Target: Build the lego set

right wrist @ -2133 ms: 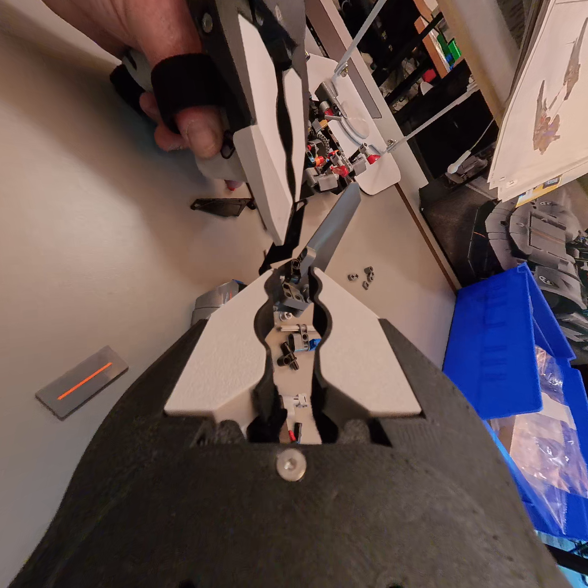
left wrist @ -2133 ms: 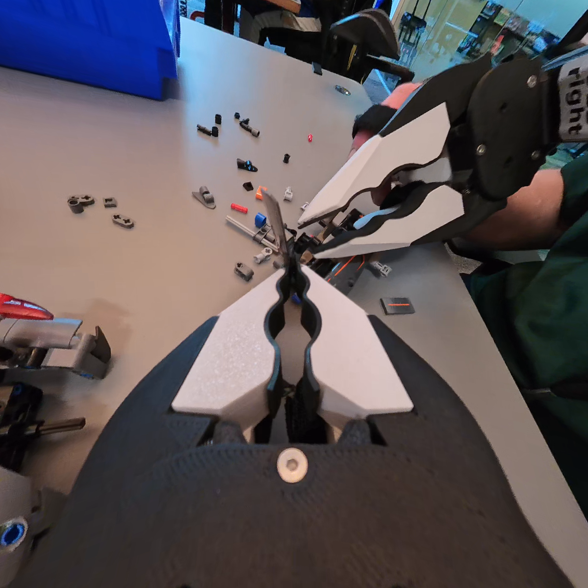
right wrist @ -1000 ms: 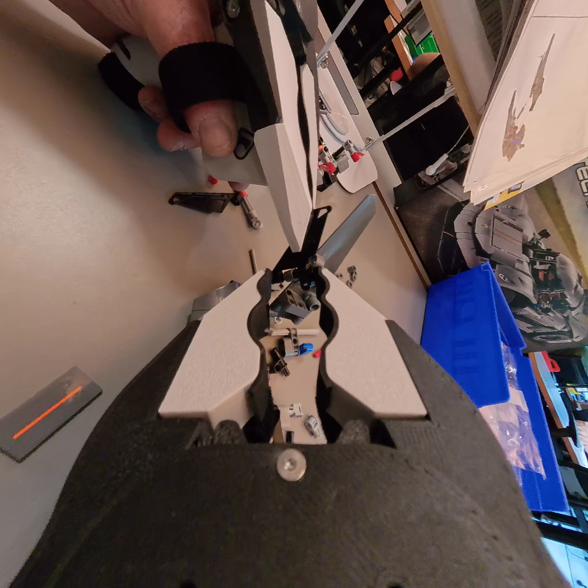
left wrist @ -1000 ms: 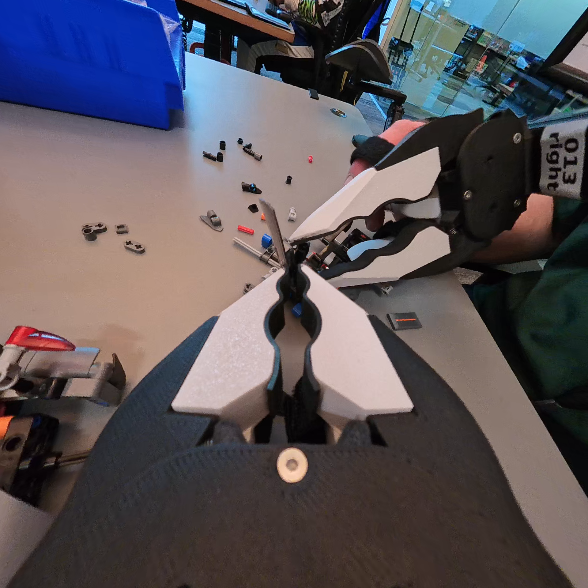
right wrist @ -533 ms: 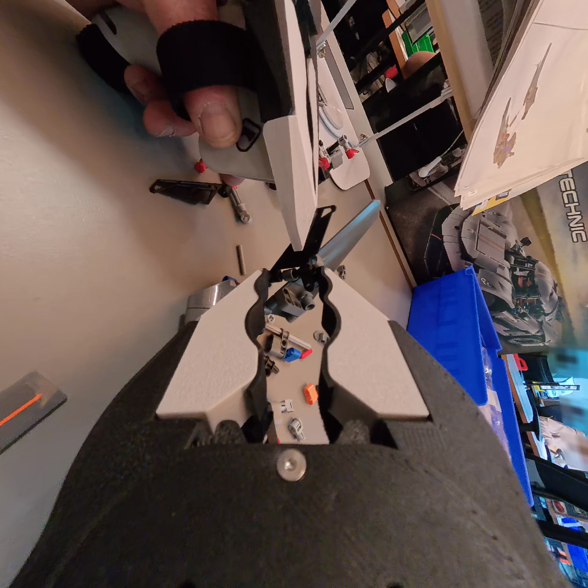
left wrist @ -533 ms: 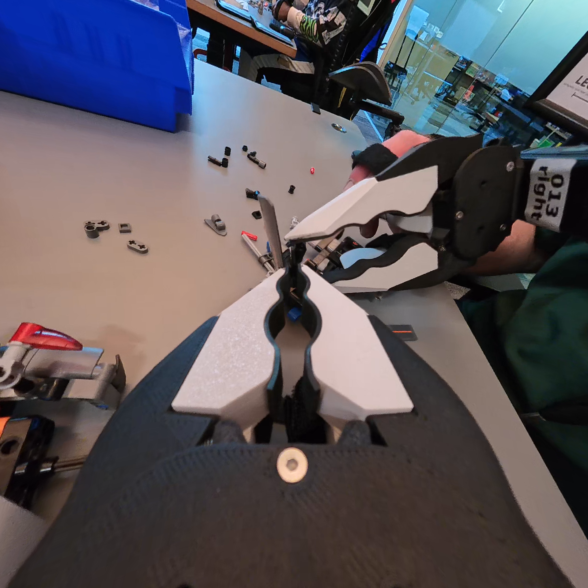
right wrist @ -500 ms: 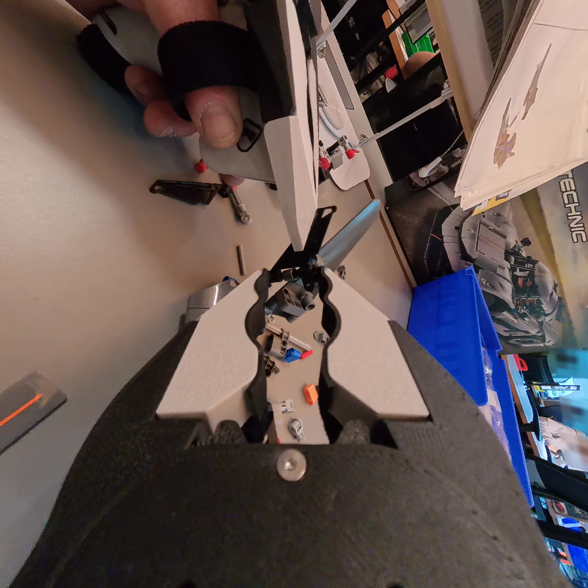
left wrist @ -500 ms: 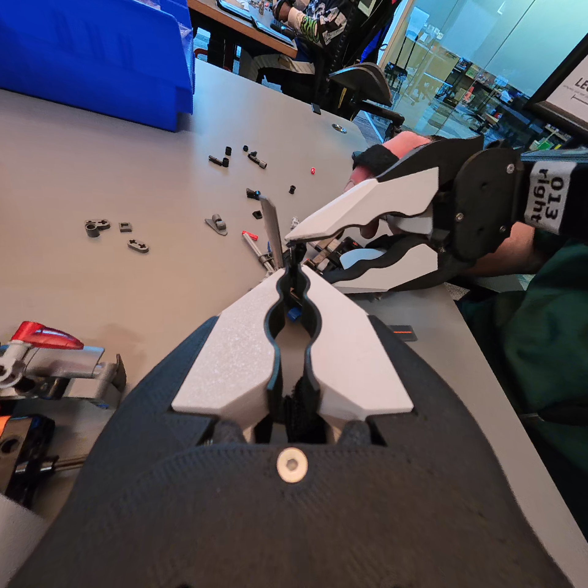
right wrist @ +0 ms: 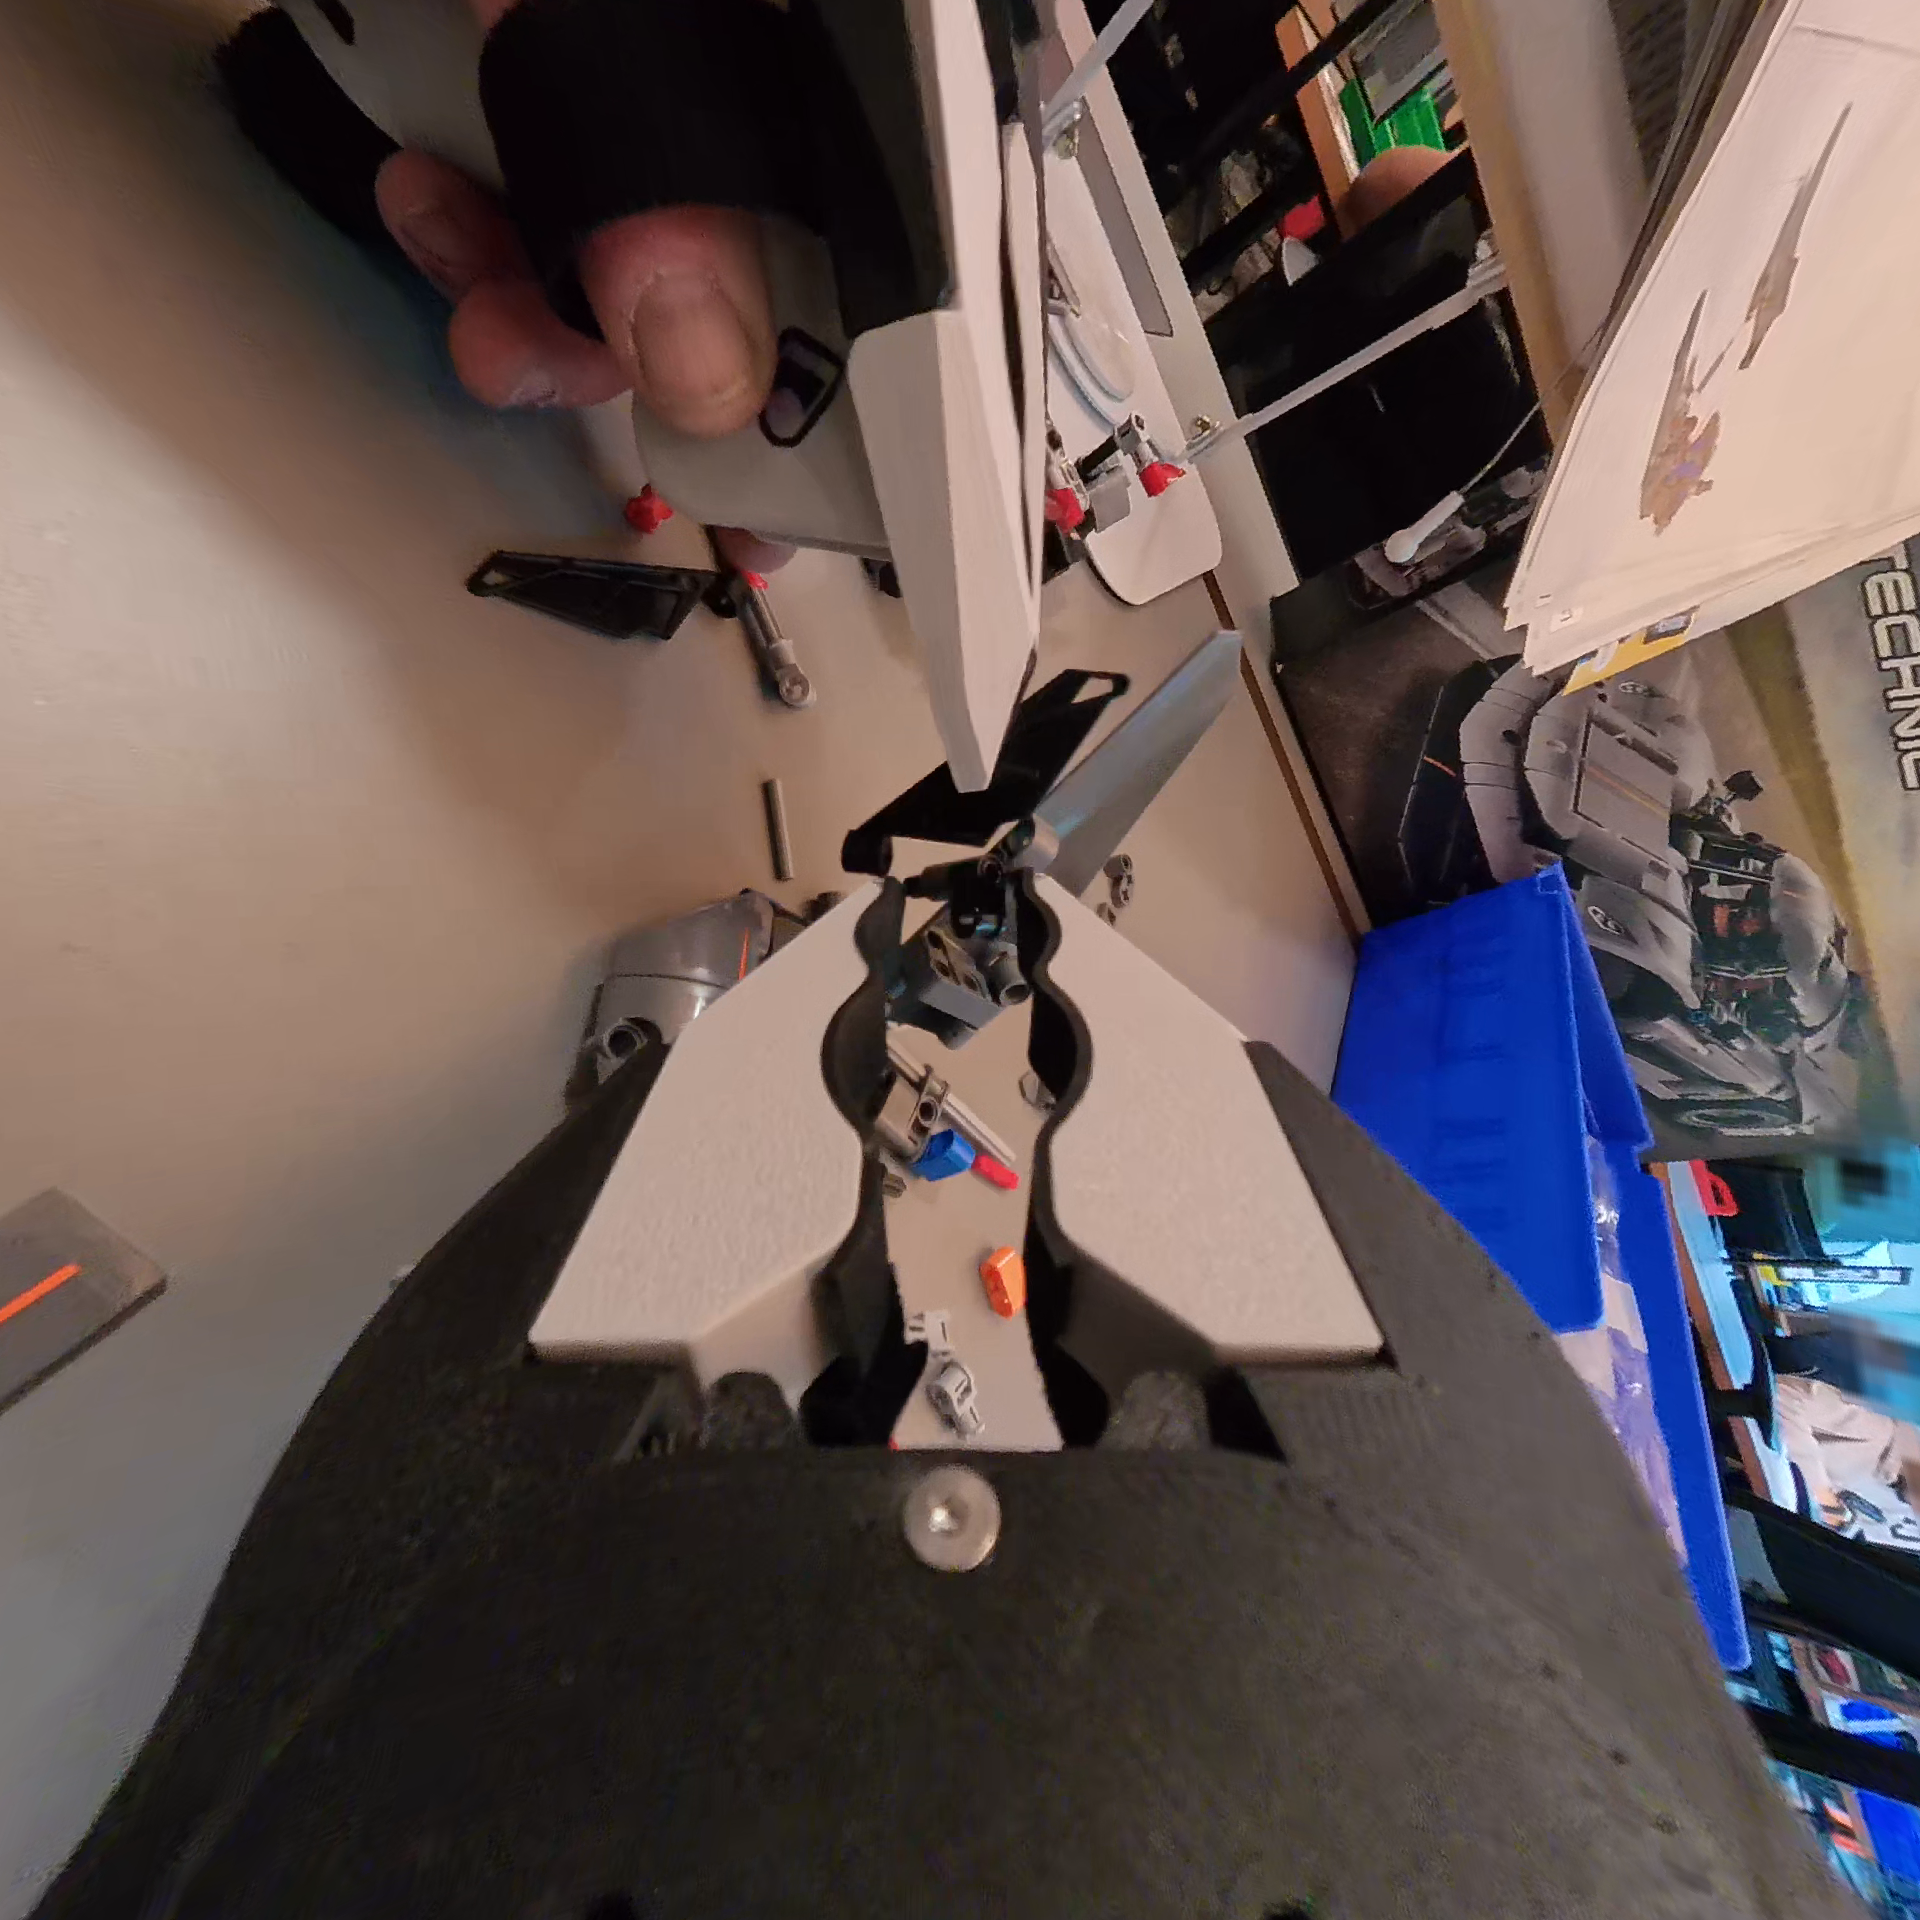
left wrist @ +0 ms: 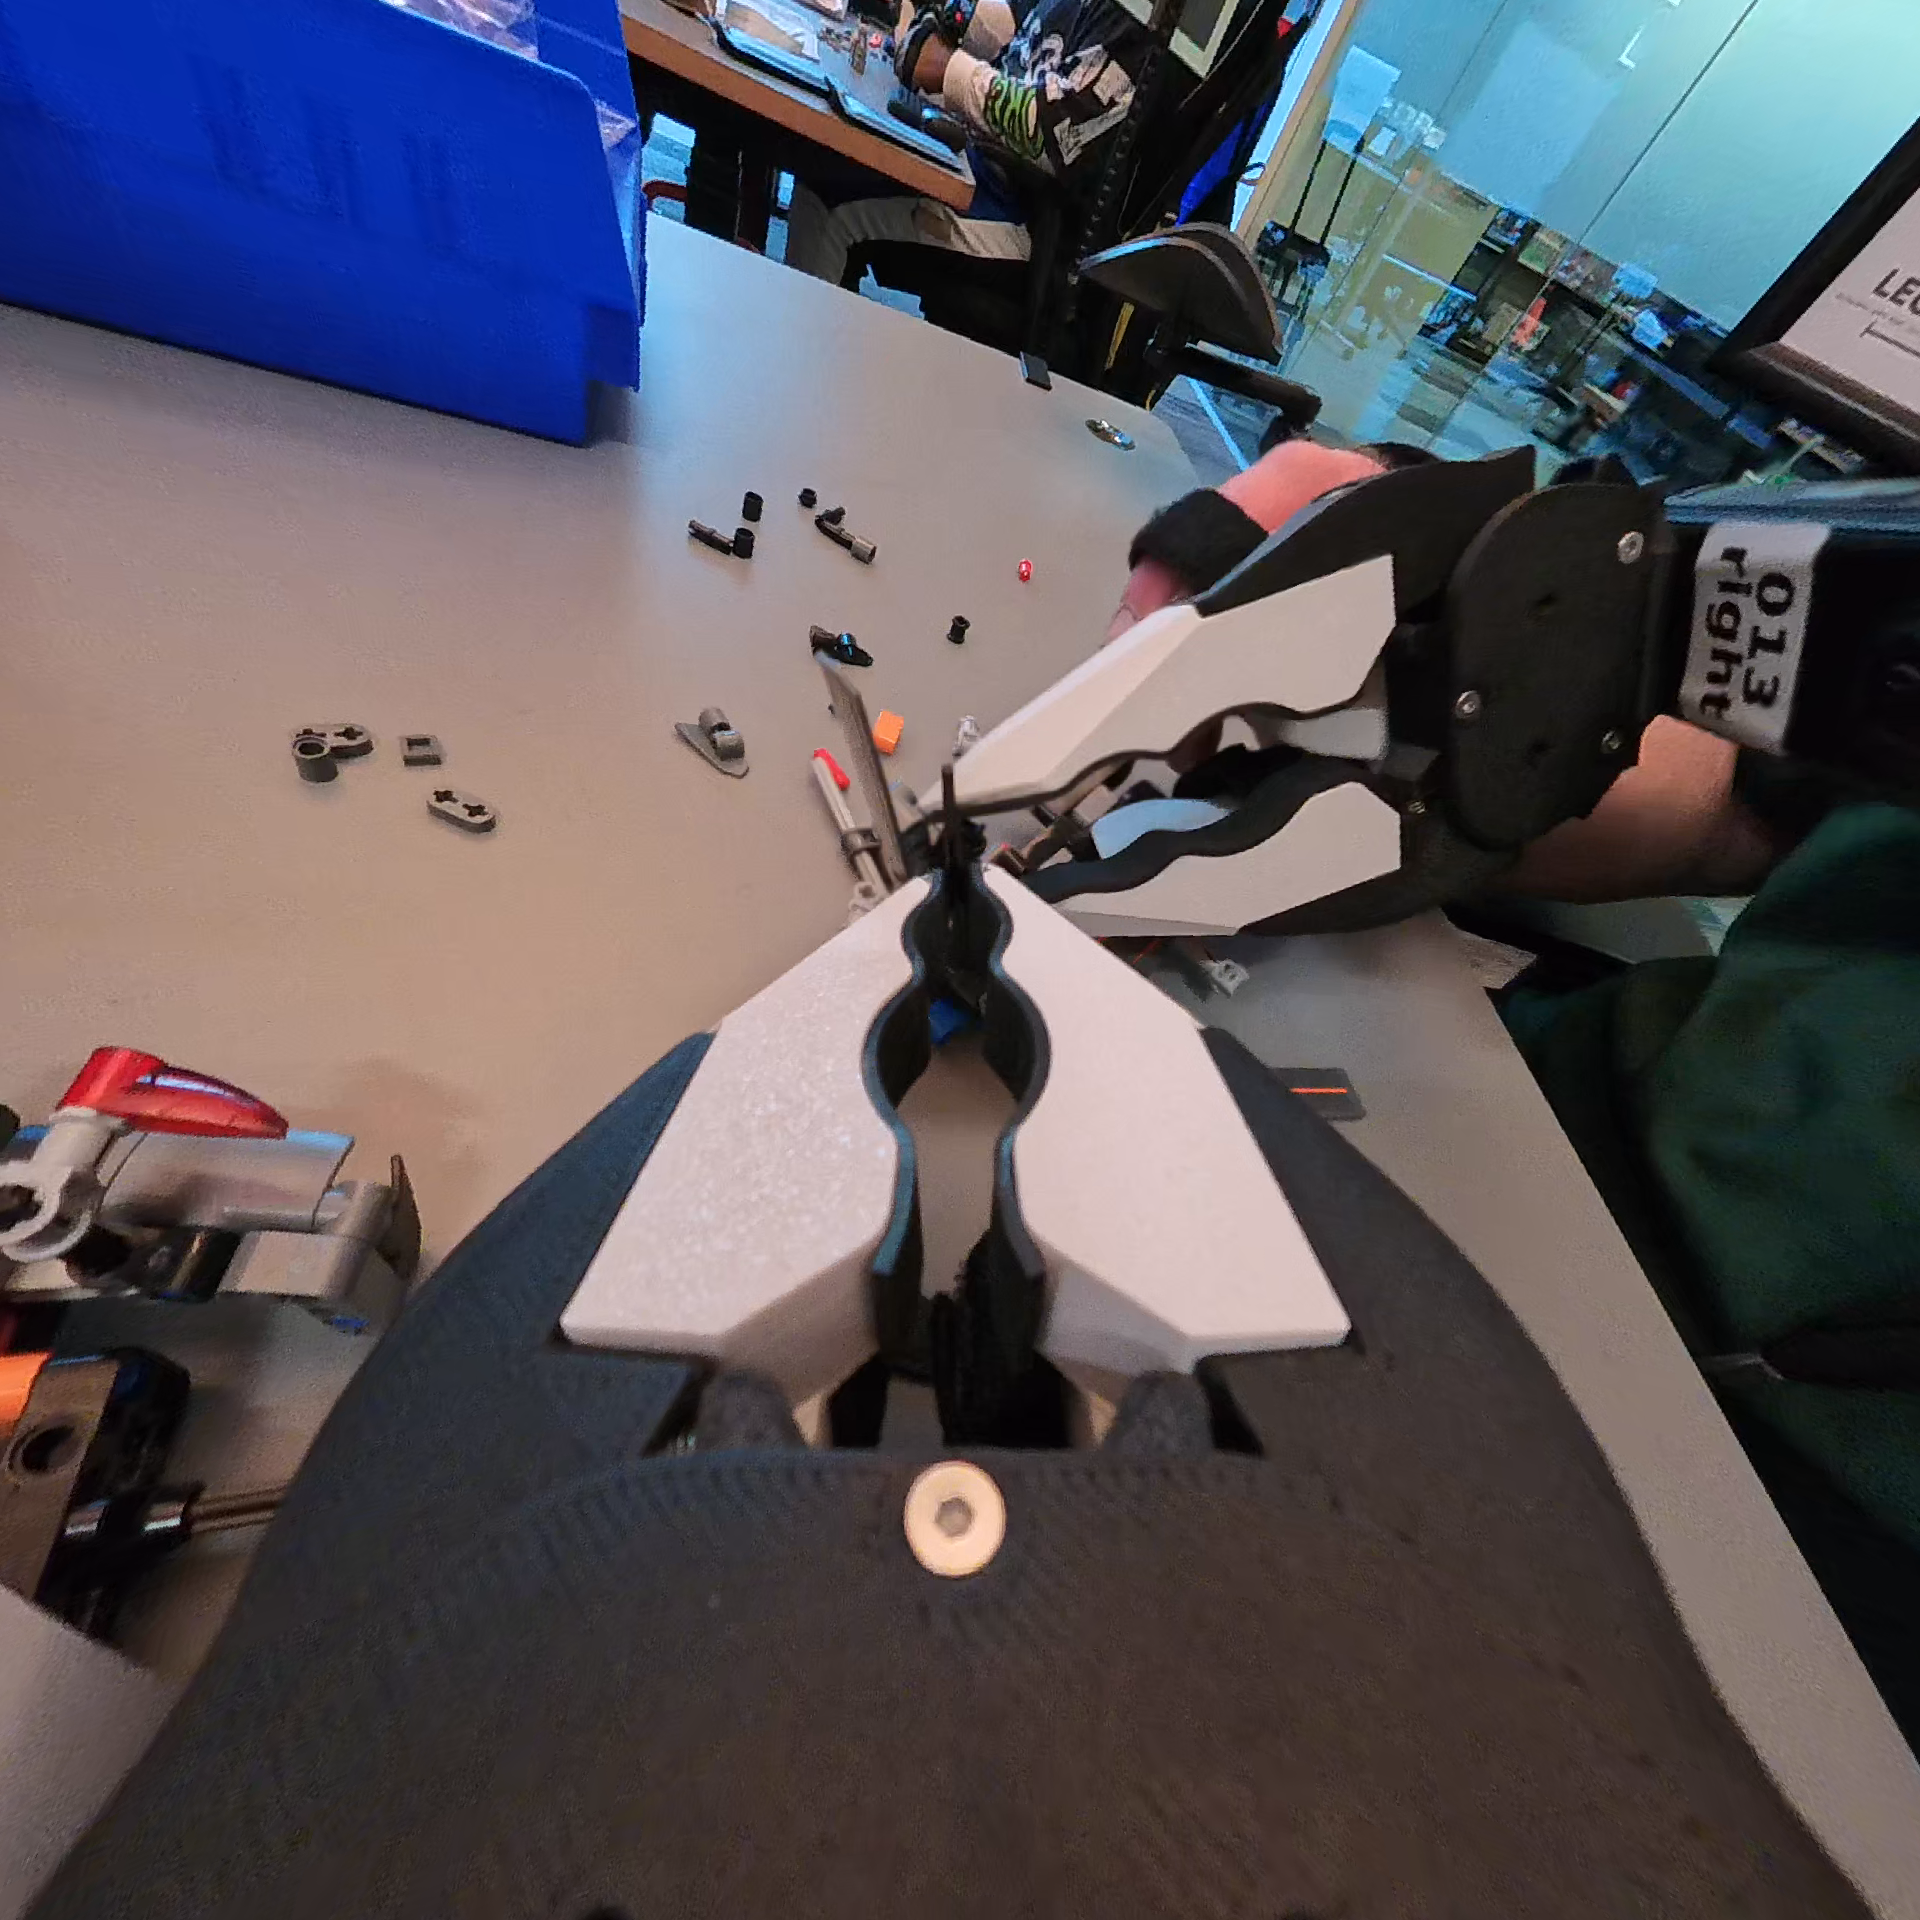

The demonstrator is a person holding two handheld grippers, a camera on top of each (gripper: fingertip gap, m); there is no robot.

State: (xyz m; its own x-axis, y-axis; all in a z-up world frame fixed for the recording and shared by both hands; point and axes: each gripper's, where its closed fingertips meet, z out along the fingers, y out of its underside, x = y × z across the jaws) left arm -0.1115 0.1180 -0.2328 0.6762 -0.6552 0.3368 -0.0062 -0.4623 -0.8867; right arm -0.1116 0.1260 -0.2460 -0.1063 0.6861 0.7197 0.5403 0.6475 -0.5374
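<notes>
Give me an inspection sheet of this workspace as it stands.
Surface: grey table, mostly bare.
Job's things: small grey-and-black lego assembly with a grey blade, held between both claws; half-built model at the left edge.
Clutter: loose lego bits scattered mid-table; blue bin at the back.
Grippers: left claw shut on the assembly's black end; right claw shut on its grey block.
Cables: nothing seen.
Surroundings: office chair, glass wall, another desk.

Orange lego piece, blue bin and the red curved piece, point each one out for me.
orange lego piece (right wrist: pixel 1003 1280): right wrist view, middle of its top.
blue bin (left wrist: pixel 312 208): left wrist view, its front wall.
red curved piece (left wrist: pixel 166 1093): left wrist view, its glossy upper surface.
</notes>
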